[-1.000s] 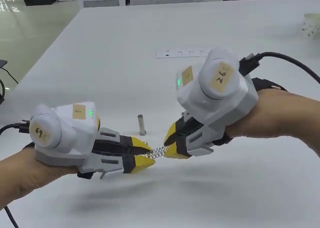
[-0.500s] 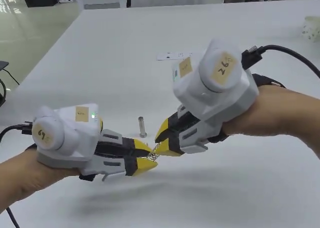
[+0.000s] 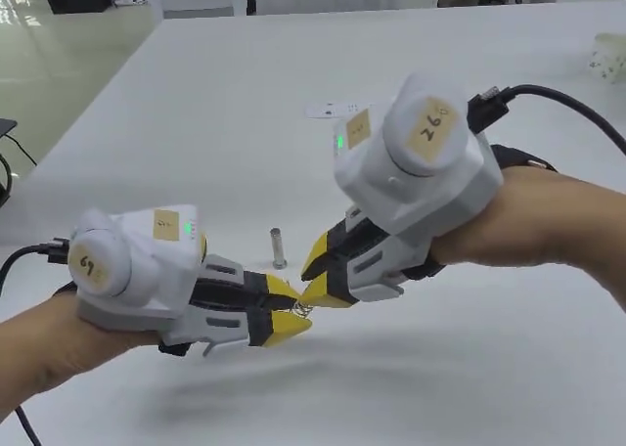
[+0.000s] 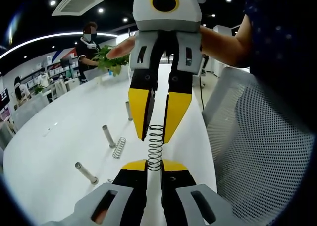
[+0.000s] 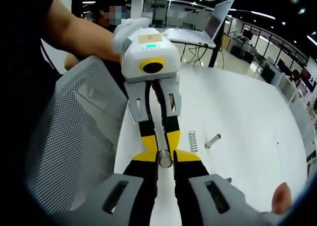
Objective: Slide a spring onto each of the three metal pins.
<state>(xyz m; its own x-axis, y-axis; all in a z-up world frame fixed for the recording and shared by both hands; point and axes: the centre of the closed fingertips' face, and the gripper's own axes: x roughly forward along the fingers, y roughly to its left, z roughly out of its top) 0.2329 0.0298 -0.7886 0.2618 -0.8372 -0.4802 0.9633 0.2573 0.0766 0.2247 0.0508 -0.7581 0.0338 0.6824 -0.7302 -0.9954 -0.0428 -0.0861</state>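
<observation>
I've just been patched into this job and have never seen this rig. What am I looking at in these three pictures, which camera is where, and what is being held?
There is no robot arm here: a person holds a two-jaw gripper in each hand. The head view comes from a headset camera looking down at the white table, where the left gripper and the right gripper meet tip to tip. The two round pictures come from a camera riding on each gripper, looking along its own jaws, so each one sees the other gripper opposite. Between them is a small spring, and each gripper appears closed on one end of it. On the table, the left gripper view shows a near pin, a middle pin, a far pin and a loose spring.
</observation>
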